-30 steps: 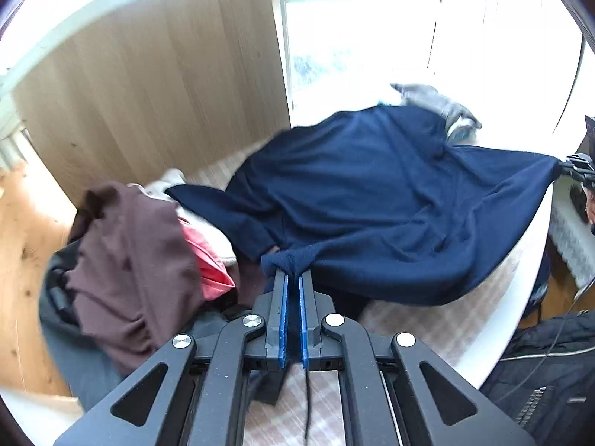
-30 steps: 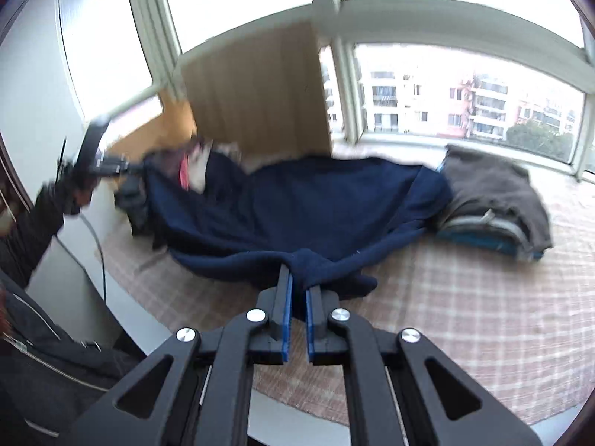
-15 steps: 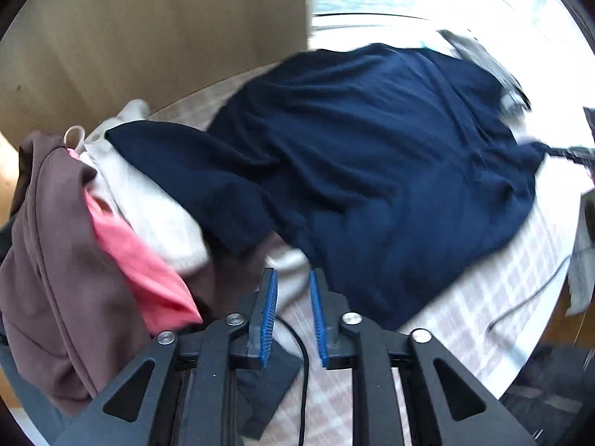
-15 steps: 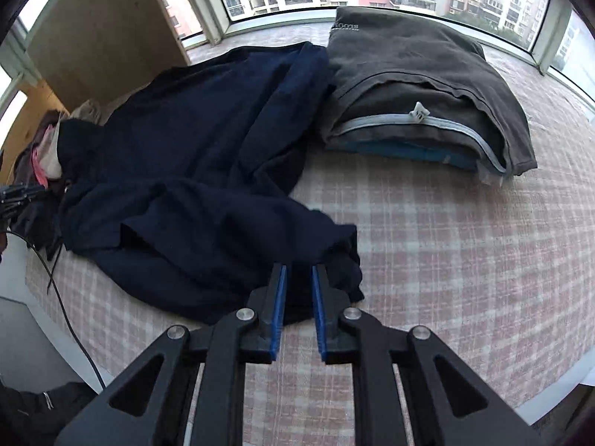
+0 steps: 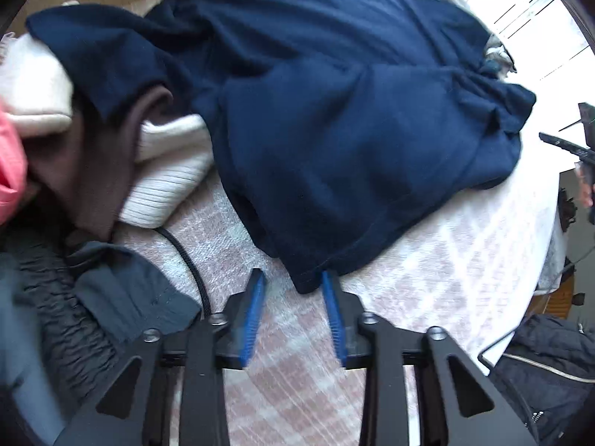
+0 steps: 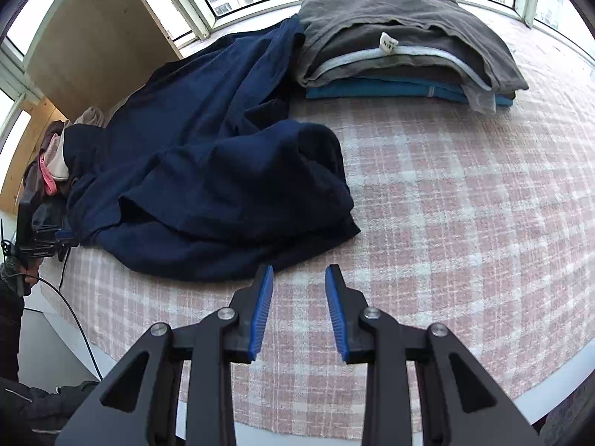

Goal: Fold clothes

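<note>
Navy cloth covers most of the table: the sweater [image 5: 353, 111] lies spread but rumpled on the checked tablecloth [image 6: 465, 204], its long axis running from the heap of unfolded clothes [image 5: 93, 148] at one end toward the folded stack [image 6: 401, 37] at the other.

The left gripper [image 5: 293, 286] points steeply down at the near hem. Its jaws are opening; one hem corner lies between the blue pads, touching the right one, but nothing is pinched.

The right gripper [image 6: 299, 278] is also opening and holds nothing. The sweater's bunched end lies just beyond its tips, up and to the left in its view, apart from the pads.

Each hand sits at its own end of the near hem, so both are about equally near. The next move likely calls for smoothing or regripping that hem.

Open room is on the right gripper's side, where bare tablecloth runs wide to the table's rounded edge close below. The left side is tight: the heap, a grey jacket [image 5: 122, 297] and a black cable [image 5: 189, 267] crowd the hem, and the far sleeve drapes over the heap.
</note>
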`<state>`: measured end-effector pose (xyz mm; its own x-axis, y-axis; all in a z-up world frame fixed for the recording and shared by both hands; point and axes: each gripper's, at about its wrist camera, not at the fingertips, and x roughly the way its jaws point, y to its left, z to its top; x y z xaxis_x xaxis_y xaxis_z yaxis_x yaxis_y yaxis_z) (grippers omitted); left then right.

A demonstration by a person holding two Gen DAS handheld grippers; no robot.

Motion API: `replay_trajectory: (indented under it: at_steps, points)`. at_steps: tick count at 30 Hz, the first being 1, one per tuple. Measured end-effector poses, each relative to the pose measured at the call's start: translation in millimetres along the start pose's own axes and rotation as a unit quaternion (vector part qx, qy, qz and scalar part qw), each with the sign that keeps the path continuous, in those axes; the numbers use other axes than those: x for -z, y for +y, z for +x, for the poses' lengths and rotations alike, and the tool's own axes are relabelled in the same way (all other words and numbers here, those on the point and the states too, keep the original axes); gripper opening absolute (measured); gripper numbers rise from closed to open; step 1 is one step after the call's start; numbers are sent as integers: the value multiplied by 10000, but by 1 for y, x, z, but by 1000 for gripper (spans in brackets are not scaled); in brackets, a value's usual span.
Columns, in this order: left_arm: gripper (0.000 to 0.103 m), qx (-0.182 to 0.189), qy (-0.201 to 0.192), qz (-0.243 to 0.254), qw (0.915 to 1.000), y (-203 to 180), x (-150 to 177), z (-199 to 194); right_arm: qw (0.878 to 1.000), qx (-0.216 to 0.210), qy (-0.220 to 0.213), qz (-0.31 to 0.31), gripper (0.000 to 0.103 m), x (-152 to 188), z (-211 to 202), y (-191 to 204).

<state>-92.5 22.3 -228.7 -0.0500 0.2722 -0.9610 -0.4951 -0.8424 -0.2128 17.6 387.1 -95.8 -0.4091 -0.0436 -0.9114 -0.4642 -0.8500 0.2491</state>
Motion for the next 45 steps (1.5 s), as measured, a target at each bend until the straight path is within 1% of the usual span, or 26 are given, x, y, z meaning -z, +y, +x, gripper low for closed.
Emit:
replay_trajectory:
  at_steps: [1,2,3,4,5,9,12,15,18,19,20,21,23,26,29,30,32,34,37,39,40,42,44,45]
  points:
    - [34,104,-24,-35,9999,0,-2,-1,10000,13,-11,-42,30,-1,0,0]
    - [32,206,-49,-70,9998,-1,-3,-2,10000,47,-7,-57,31,-3,1,-1]
    - [27,225,-70,-101,9997,-2,-4,-4,9999,82,-5,-66,32,-5,0,-3]
    - [7,245,-90,-132,9996,-2,-5,-5,9999,118,-3,-75,33,-7,-1,-5]
    - [2,283,-102,-157,9994,-3,-4,-8,9999,142,-16,-57,33,-12,1,-6]
    - [2,320,-383,-173,9986,-7,-2,-33,9997,136,-209,29,33,-30,-1,-15]
    - [2,264,-478,-174,9984,-8,-2,-50,9994,56,-193,-267,34,-41,7,-7]
    - [2,206,-537,-211,9981,-6,-3,-58,9962,378,-50,-783,34,-49,28,5]
    - [2,124,-613,-238,9978,-4,-2,-61,9929,392,33,-1126,34,-53,43,14]
    - [2,92,-641,-252,9976,-2,-3,-62,9920,369,57,-1207,26,-54,45,16]
    - [2,87,-680,-278,9973,1,-7,-63,9910,345,81,-1288,14,-54,47,19]
    - [2,61,-744,-280,9968,-1,-6,-65,9907,272,111,-1327,3,-54,44,21]
    - [2,17,-844,-266,9961,-7,-7,-70,9903,100,19,-1388,3,-53,28,26]
    - [2,-3,-1050,-283,9941,-9,4,-90,9901,-132,-155,-1391,3,-49,-8,28]
    - [2,-7,-1286,-408,9909,-10,22,-117,9899,-537,-348,-1269,3,-41,-50,27]
    - [2,-17,-1366,-452,9896,-10,29,-127,9897,-642,-414,-1207,3,-37,-63,25]
    - [2,-7,-1488,-536,9874,-15,46,-143,9901,-858,-414,-1031,3,-21,-84,26]
    - [2,70,-1516,-550,9869,-21,70,-160,9899,-1020,-306,-938,3,-4,-101,26]
    - [2,-3,-1438,-582,9879,-42,109,-174,9901,-1110,-28,-863,3,36,-123,23]
    - [2,14,-1287,-644,9896,-58,140,-176,9908,-1082,185,-791,3,66,-132,19]
    - [2,30,-1133,-735,9908,-64,155,-171,9907,-1075,309,-773,4,83,-129,17]
    - [6,-10,-818,-980,9918,-73,187,-159,9899,-986,760,-677,6,116,-120,10]
    - [7,-114,-602,-1298,9896,-72,214,-149,9893,-619,1228,-489,6,138,-108,-2]
    - [7,-194,-516,-1470,9876,-67,225,-146,9891,-471,1331,-407,6,142,-105,-8]
